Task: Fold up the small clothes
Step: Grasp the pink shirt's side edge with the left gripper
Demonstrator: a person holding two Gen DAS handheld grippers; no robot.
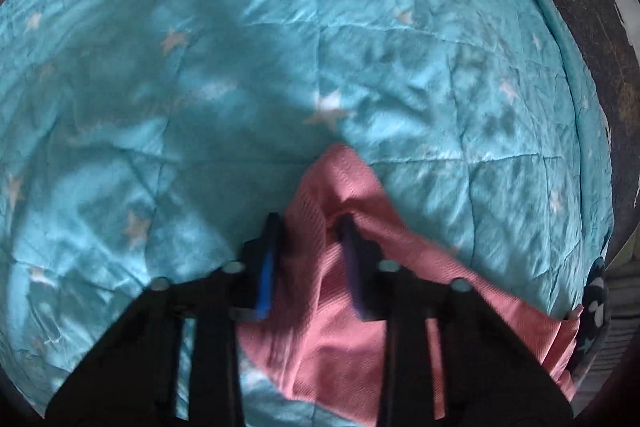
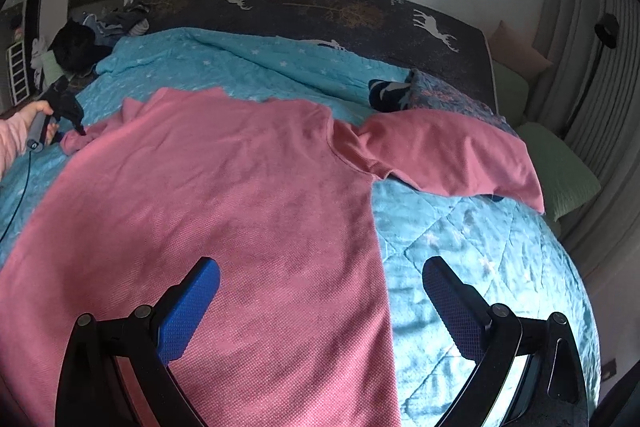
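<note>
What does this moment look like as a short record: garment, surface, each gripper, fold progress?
garment: pink shirt, spread flat, sleeves out
surface: turquoise star quilt on a bed
left gripper: shut on the tip of one sleeve
right gripper: open, over the shirt's side edge, holding nothing
fold progress: no fold visible yet

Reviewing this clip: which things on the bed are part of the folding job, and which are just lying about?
Part of the job:
- pink shirt, spread flat
- left gripper, shut on the shirt's sleeve
- right gripper, open over the shirt's side edge

Lying about:
- turquoise star quilt
- navy patterned cloth
- green pillow
- pile of dark clothes
</note>
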